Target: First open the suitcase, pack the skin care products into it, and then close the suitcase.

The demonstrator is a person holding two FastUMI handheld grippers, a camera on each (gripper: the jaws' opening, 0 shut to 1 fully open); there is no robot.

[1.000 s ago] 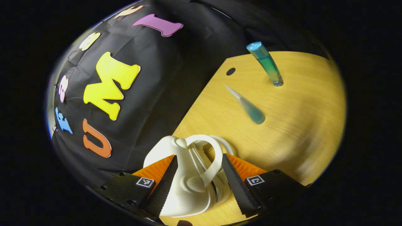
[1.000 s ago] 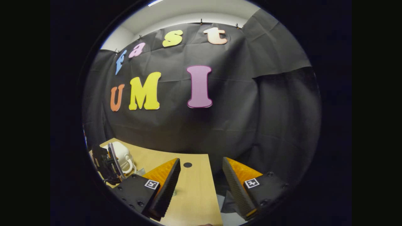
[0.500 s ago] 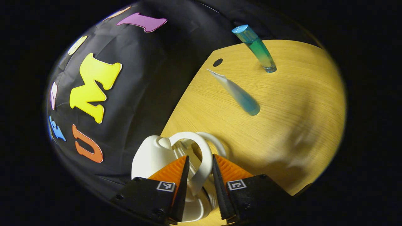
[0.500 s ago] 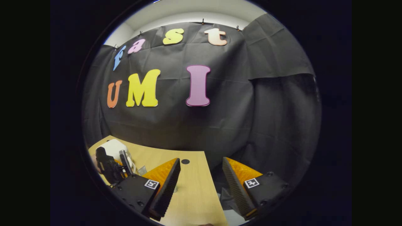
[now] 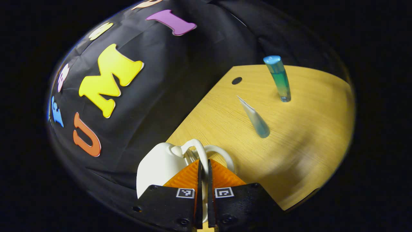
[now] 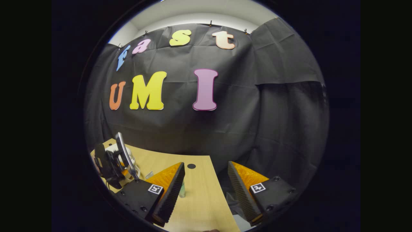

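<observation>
In the left gripper view, a small white suitcase lies at the table's back edge against the black cloth. My left gripper is shut on its thin white loop handle, the fingers almost touching. Farther off stand a blue-green bottle and a pale blue tube, resting on its cap. In the right gripper view, my right gripper hangs open over the table with nothing between its fingers. The left gripper shows at the far left by the suitcase, and the bottle peeks past my left finger.
The wooden table has a round cable hole near its back edge, also visible as the hole in the right gripper view. Black cloth walls close in behind and to the right. The table ends just right of my right gripper.
My left gripper closed from wide open around the suitcase handle to shut on it. The right gripper stayed open and barely shifted.
</observation>
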